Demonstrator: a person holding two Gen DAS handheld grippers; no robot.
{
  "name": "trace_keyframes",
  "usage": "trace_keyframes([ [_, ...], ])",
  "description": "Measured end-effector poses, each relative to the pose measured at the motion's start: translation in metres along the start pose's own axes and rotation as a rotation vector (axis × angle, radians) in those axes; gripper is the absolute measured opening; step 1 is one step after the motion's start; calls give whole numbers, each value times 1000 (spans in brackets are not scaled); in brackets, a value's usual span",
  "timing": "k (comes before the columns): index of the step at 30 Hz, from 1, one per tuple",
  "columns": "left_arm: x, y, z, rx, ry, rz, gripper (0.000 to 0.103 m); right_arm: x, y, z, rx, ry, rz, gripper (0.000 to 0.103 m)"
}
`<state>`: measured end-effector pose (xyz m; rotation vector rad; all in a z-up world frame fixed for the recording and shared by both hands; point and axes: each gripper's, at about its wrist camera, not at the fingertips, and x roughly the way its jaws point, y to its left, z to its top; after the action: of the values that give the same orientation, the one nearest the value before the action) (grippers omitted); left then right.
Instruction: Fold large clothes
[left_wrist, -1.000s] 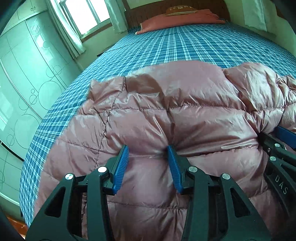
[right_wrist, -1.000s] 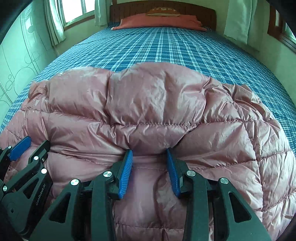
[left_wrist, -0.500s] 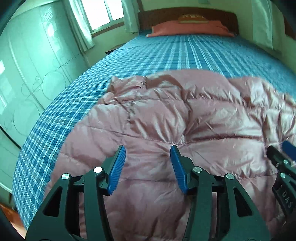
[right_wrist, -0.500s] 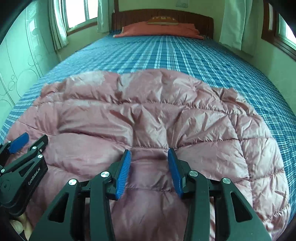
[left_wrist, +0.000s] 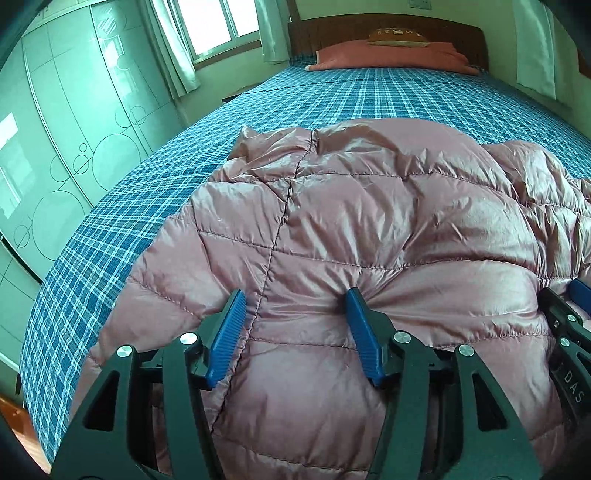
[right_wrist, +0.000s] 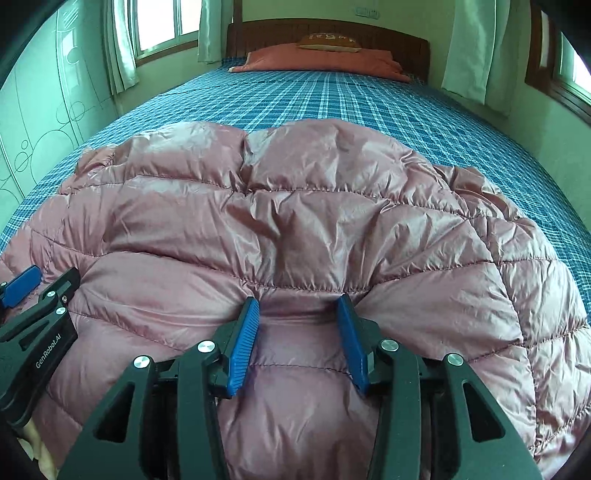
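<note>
jacket (right_wrist: 314, 221): pink, glossy, puffy quilted, crumpled, long axis across the checked bed (right_wrist: 369, 99) | left gripper (left_wrist: 295, 317): jaws opening, fabric between, unclamped | right gripper (right_wrist: 297, 325): jaws opening, fabric between, unclamped

Soft window daylight, sharp, fisheye-curved edges

Beyond the puffy jacket (right_wrist: 295, 221), the bedspread (right_wrist: 332, 99) lies open.

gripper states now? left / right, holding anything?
Left gripper: opening, pink down jacket bulging between the pads, not clamped.
Right gripper: opening, same jacket between pads, not clamped.
</note>
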<state>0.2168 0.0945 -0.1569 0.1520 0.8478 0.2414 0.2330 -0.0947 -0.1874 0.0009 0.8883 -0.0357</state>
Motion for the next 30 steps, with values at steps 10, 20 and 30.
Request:
trace_keyframes([
  [10,-15,11,-2,-38,-1,-10,57,-1,5,-8,-6,-15,-13,45],
  [20,-43,101,-25,-264,45,-34,66,-3,8,-11,-5,-23,-16,45],
  [30,-27,150,-46,-497,136,-266,68,-4,8,-11,-5,-23,-16,45],
])
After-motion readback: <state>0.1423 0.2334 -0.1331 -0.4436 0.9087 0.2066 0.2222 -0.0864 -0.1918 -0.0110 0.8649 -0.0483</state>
